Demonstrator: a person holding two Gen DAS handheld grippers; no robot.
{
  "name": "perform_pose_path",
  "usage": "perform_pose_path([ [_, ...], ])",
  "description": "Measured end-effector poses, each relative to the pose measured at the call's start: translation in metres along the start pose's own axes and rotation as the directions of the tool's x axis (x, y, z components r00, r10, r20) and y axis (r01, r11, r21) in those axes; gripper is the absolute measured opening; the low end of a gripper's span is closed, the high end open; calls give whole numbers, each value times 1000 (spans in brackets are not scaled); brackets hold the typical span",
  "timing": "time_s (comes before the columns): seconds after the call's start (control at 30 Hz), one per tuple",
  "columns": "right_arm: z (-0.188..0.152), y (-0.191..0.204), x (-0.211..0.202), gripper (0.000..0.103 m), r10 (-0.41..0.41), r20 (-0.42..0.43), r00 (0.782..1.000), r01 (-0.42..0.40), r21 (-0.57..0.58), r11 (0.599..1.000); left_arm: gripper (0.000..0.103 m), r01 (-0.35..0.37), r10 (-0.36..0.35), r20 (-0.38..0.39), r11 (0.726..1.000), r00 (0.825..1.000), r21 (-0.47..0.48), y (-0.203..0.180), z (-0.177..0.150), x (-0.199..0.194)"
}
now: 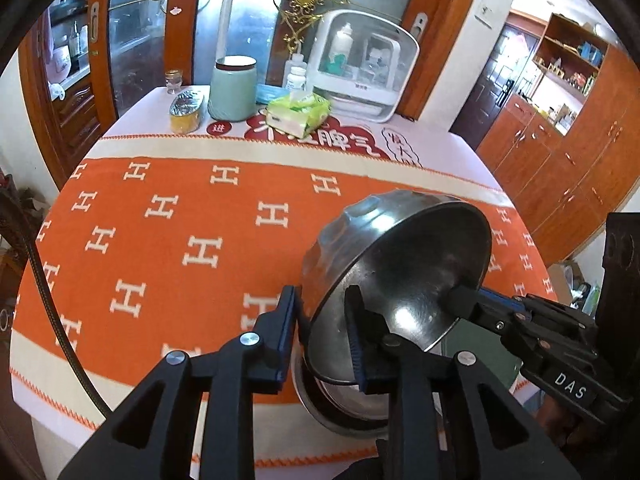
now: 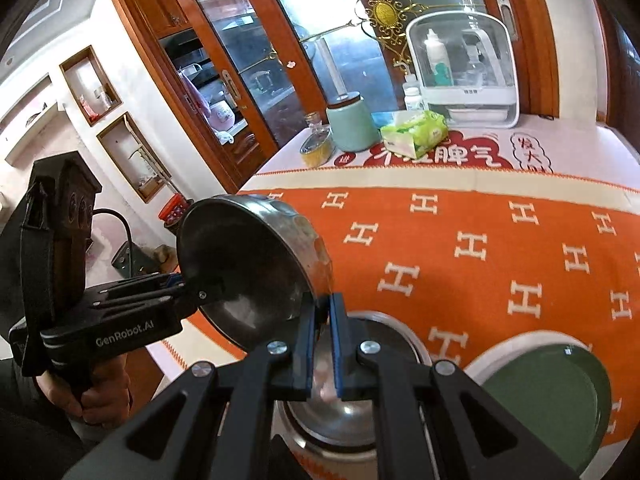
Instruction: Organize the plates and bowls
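Your steel bowl (image 1: 400, 264) is up off the desk (image 1: 160, 240), tipped steeply on edge with its dark inside facing you and its dimpled outside turned towards the far end. You've got it from two sides. The right gripper (image 2: 325, 320) has its jaws clenched on the rim nearest its camera. The left gripper (image 1: 320, 308) has the opposite rim standing between its jaws, one finger outside the wall and one inside, but whether they press I cannot tell.

Directly below sits a second steel bowl (image 2: 352, 408) on the desk, upright, with nothing in it that I can see. Just beside it lies a green plate (image 2: 552, 400) with a pale rim.

The orange cloth (image 2: 480, 264) is covered in white H shapes. Beyond it, red cloud shapes carry white Chinese characters.

At the far end there's a mint-green jar (image 1: 232, 88), a foil-topped yellow tin (image 1: 186, 112), a small glass jar (image 1: 174, 80), a green tissue pack (image 1: 298, 114) and a white bottle (image 1: 296, 78). There's also a clear-fronted white box (image 1: 364, 64) holding bottles.

The right gripper's body reads "DAS"; the left one, held in your left hand (image 2: 92, 396), reads "GenRobot.AI".
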State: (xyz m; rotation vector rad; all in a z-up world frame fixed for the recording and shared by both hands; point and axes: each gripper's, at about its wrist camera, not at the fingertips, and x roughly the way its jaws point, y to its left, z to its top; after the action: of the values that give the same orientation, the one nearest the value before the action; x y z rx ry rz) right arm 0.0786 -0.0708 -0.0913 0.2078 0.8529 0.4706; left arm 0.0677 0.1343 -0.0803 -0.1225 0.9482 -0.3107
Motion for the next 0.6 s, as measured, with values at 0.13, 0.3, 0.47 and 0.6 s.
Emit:
perform_pose_path([
  [0.13,-12,-8,-11,7,0,-21,1000,0,3,1000,23,0,0,-24,1000,1000,1,-16,-11,2],
  [0.3,-21,-17,-22,8,-11,-47,999,11,3,1000,27,0,0,-54,1000,999,9,-35,-19,8],
  [0.47,-32,-29,-20,9,-27,-117,993,28,11,1000,28,-10,11,-121,1000,993,8,-49,-29,22],
  [0.6,-39,-35,-16,9,-30,-167,986,33,12,999,28,-38,38,-189,999,981,5,-55,-37,34],
])
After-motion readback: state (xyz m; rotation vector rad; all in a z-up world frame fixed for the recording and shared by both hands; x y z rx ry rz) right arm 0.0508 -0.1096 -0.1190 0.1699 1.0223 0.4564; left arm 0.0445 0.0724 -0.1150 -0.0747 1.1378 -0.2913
